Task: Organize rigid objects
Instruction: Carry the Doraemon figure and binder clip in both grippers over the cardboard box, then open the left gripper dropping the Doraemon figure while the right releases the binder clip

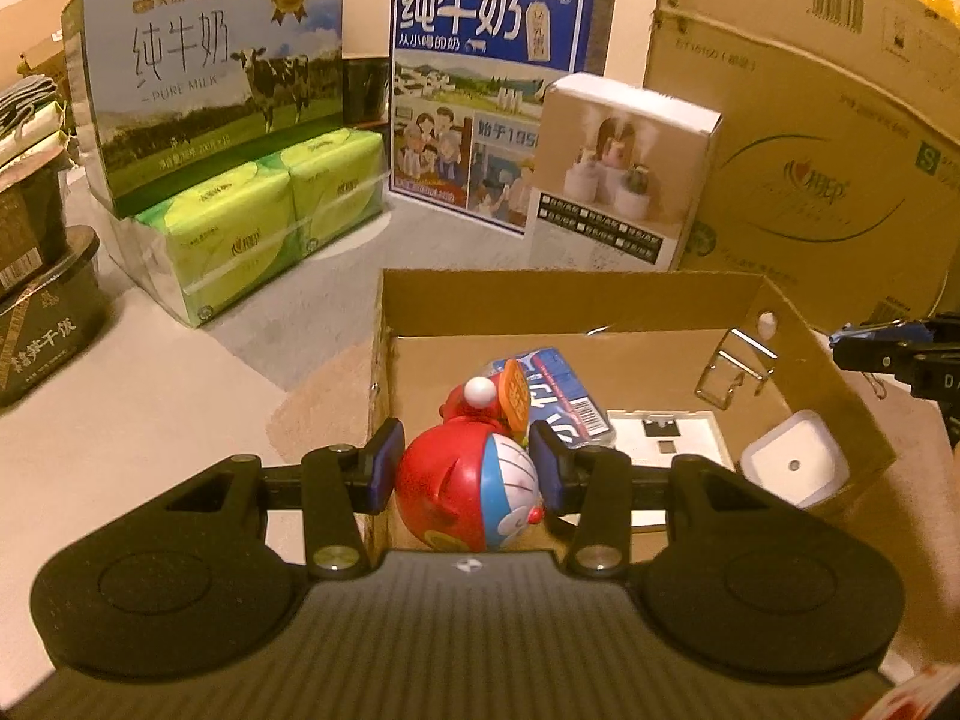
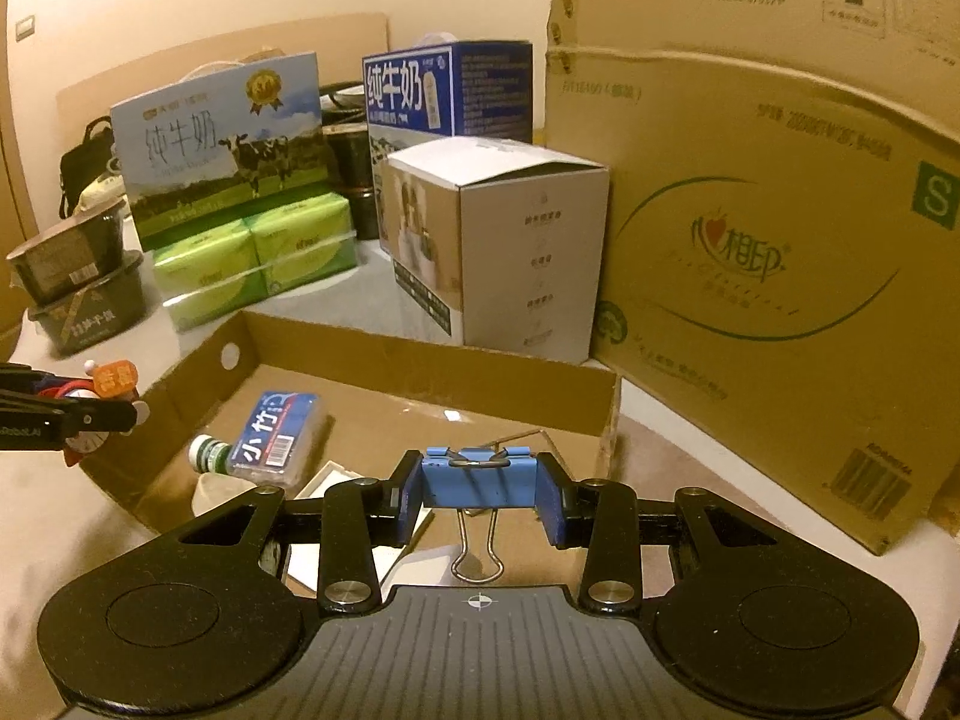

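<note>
Left wrist view: your cardboard tray (image 1: 840, 396) sits up front. Left gripper (image 1: 465, 468) is clamped on the red-and-blue toy (image 1: 474, 492) over the tray's near edge; it looks like hard, slick plastic, so squeeze the round body. Right gripper (image 2: 480, 486) pinches the stiff blue binder clip (image 2: 480, 480). Toy's underside is hidden.

A home storage corner: a pale floor, with a cow-printed milk gift carton (image 1: 210, 96) at eleven o'clock, green wrapped tissue packs (image 1: 264, 222) beneath it, and a big brown cardboard shipping box (image 2: 762, 228) at two o'clock.
</note>
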Demonstrator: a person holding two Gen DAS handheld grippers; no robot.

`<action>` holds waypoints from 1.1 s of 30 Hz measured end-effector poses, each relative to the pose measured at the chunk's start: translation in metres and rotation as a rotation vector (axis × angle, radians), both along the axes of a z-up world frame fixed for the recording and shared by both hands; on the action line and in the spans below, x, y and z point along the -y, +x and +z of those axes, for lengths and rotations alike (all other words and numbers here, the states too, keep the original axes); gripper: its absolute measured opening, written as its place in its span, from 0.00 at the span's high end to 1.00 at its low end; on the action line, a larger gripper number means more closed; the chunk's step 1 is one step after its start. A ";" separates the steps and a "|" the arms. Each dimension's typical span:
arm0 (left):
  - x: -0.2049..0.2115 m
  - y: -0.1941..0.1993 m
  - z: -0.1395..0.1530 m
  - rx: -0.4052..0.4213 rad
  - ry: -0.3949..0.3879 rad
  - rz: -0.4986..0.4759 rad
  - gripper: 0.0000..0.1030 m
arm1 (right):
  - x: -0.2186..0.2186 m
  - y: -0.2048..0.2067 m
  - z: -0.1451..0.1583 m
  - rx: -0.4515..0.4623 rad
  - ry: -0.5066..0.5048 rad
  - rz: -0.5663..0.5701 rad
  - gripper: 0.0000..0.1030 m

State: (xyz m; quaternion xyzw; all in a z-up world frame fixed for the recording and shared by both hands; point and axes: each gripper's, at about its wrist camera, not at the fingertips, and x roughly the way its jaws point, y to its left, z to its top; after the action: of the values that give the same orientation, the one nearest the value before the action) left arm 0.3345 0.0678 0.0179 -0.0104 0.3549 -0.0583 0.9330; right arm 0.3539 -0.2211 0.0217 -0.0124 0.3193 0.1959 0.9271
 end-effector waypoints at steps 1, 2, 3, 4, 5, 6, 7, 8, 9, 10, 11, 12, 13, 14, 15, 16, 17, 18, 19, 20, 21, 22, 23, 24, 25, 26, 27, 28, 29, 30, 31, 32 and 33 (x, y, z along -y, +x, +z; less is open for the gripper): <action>0.000 0.002 -0.002 -0.002 0.004 -0.002 0.60 | -0.001 0.002 -0.002 -0.003 -0.002 0.001 0.62; 0.000 0.004 -0.004 -0.004 0.008 -0.003 0.60 | -0.002 0.004 -0.004 -0.007 -0.005 0.000 0.62; 0.000 0.005 -0.006 -0.006 0.012 -0.004 0.60 | -0.003 0.006 -0.006 -0.009 -0.006 0.001 0.62; 0.000 0.006 -0.009 -0.009 0.015 -0.007 0.60 | -0.003 0.007 -0.007 -0.010 -0.006 0.001 0.62; 0.000 0.008 -0.010 -0.011 0.019 -0.008 0.60 | -0.003 0.008 -0.008 -0.011 -0.007 0.000 0.62; 0.000 0.009 -0.012 -0.010 0.021 -0.010 0.60 | -0.003 0.009 -0.010 -0.012 -0.006 -0.001 0.62; 0.000 0.010 -0.012 -0.009 0.021 -0.012 0.60 | -0.003 0.009 -0.010 -0.014 -0.007 -0.002 0.62; -0.001 0.010 -0.012 0.003 0.019 -0.004 0.59 | -0.004 0.010 -0.011 -0.015 -0.007 -0.003 0.62; -0.001 0.010 -0.010 0.011 0.018 0.002 0.59 | -0.004 0.011 -0.011 -0.016 -0.006 -0.004 0.62; -0.003 0.009 -0.009 0.019 0.015 0.006 0.59 | -0.004 0.012 -0.011 -0.016 -0.006 -0.005 0.62; -0.004 0.008 -0.007 0.023 0.012 0.009 0.59 | -0.004 0.012 -0.010 -0.015 -0.007 -0.005 0.62; -0.006 0.008 -0.005 0.028 0.010 0.014 0.59 | -0.004 0.012 -0.010 -0.014 -0.007 -0.005 0.62; -0.008 0.006 -0.003 0.031 0.011 0.019 0.59 | -0.004 0.012 -0.010 -0.014 -0.005 -0.006 0.62; -0.009 0.005 -0.001 0.032 0.012 0.023 0.59 | -0.003 0.012 -0.009 -0.014 -0.002 -0.008 0.62; -0.011 0.004 0.000 0.033 0.013 0.027 0.59 | -0.002 0.012 -0.009 -0.014 0.001 -0.011 0.62; -0.012 0.003 0.001 0.031 0.014 0.029 0.59 | -0.002 0.012 -0.008 -0.014 0.003 -0.013 0.62; -0.013 0.001 0.002 0.029 0.016 0.032 0.59 | -0.001 0.012 -0.008 -0.015 0.006 -0.016 0.62; -0.013 0.000 0.003 0.029 0.018 0.031 0.59 | -0.001 0.011 -0.008 -0.016 0.007 -0.017 0.62; -0.014 -0.001 0.004 0.030 0.019 0.031 0.59 | 0.000 0.011 -0.007 -0.016 0.008 -0.019 0.62; -0.014 -0.002 0.004 0.031 0.019 0.032 0.59 | 0.001 0.011 -0.007 -0.016 0.009 -0.020 0.62; -0.014 -0.004 0.005 0.030 0.017 0.033 0.59 | 0.001 0.010 -0.007 -0.016 0.009 -0.021 0.62; -0.014 -0.005 0.006 0.031 0.014 0.035 0.59 | 0.002 0.009 -0.006 -0.017 0.010 -0.021 0.62; -0.014 -0.006 0.006 0.032 0.012 0.036 0.59 | 0.002 0.009 -0.006 -0.017 0.011 -0.022 0.62; -0.014 -0.006 0.007 0.033 0.011 0.034 0.59 | 0.002 0.009 -0.006 -0.019 0.012 -0.023 0.62; -0.013 -0.007 0.008 0.035 0.010 0.033 0.59 | 0.003 0.009 -0.006 -0.020 0.013 -0.024 0.62; -0.013 -0.008 0.009 0.036 0.009 0.032 0.59 | 0.004 0.009 -0.005 -0.022 0.014 -0.027 0.62; -0.012 -0.008 0.009 0.036 0.007 0.029 0.59 | 0.004 0.010 -0.005 -0.024 0.015 -0.029 0.62; -0.011 -0.009 0.010 0.036 0.006 0.027 0.59 | 0.005 0.010 -0.005 -0.025 0.014 -0.032 0.62; -0.011 -0.009 0.010 0.036 0.005 0.026 0.59 | 0.006 0.010 -0.004 -0.027 0.014 -0.034 0.62; -0.011 -0.009 0.011 0.034 0.003 0.024 0.59 | 0.007 0.011 -0.004 -0.028 0.013 -0.036 0.62; -0.011 -0.009 0.011 0.034 0.003 0.024 0.59 | 0.008 0.012 -0.004 -0.029 0.012 -0.038 0.62; -0.011 -0.009 0.011 0.034 0.004 0.024 0.59 | 0.008 0.013 -0.004 -0.032 0.012 -0.039 0.62; -0.011 -0.009 0.011 0.034 0.004 0.024 0.59 | 0.008 0.014 -0.004 -0.034 0.012 -0.040 0.62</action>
State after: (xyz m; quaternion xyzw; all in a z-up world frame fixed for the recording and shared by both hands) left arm 0.3257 0.0784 0.0286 -0.0118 0.3388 -0.0467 0.9396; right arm 0.3682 -0.2290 0.0172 0.0030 0.3340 0.1795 0.9253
